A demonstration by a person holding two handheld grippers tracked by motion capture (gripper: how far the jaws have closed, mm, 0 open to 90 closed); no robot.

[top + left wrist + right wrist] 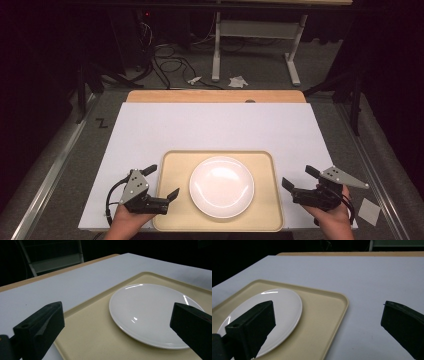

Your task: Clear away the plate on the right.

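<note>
High view: left claw (162,182) and right claw (296,177) at near bench edge, jaws spread wide, both empty. Between them, beige tray (172,210) with white plate (221,186) at centre. White sheet (215,125) covers wooden bench (215,96). Beyond: grey floor, cables (167,62), white desk frame (255,30), dark room.

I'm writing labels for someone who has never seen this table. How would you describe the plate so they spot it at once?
A white sheet covers the table; at its near edge lies a beige tray. The plate sits in the tray's middle: round, glossy white and bare, the one round thing there.
</note>
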